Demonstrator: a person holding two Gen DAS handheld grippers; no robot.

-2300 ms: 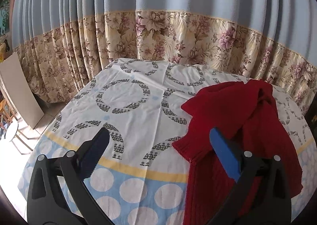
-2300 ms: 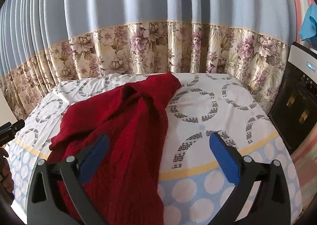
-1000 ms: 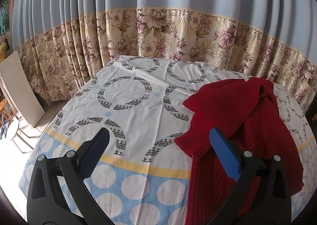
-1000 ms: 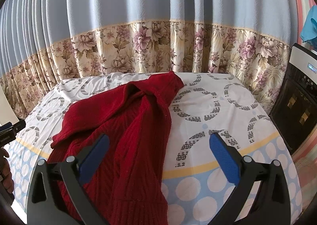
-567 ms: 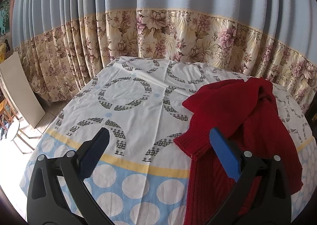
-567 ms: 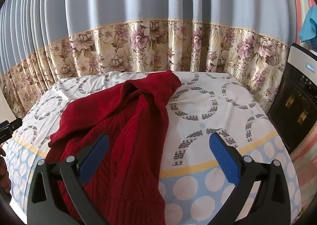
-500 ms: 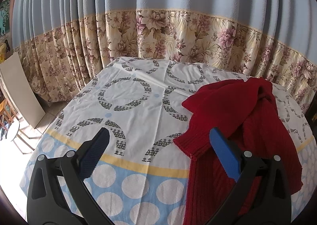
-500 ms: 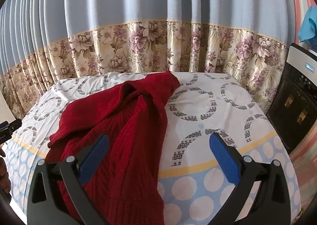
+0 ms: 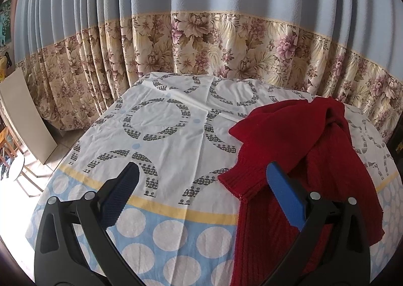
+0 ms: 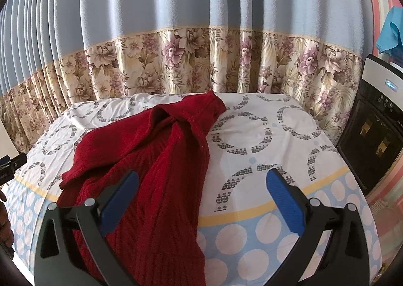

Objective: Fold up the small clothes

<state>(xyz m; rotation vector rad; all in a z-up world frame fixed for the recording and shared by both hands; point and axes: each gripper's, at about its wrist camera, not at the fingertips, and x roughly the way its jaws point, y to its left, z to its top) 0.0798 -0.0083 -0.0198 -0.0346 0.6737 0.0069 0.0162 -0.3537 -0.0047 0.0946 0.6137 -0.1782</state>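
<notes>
A dark red knitted sweater (image 9: 297, 150) lies crumpled on the table, its hem hanging over the near edge; it also shows in the right wrist view (image 10: 161, 165). A ribbed cuff (image 9: 241, 180) lies toward the left. My left gripper (image 9: 201, 180) is open and empty, above the near edge, its right finger over the sweater. My right gripper (image 10: 201, 182) is open and empty, its left finger over the sweater body.
The table wears a white cloth with grey rings and a blue dotted border (image 9: 163, 135). A blue and floral curtain (image 9: 201, 41) hangs close behind. A black appliance (image 10: 372, 135) stands at the right. A board (image 9: 27, 119) leans at the left.
Both grippers drifted only slightly; the views shifted a little. The sweater has not moved and both grippers stay open.
</notes>
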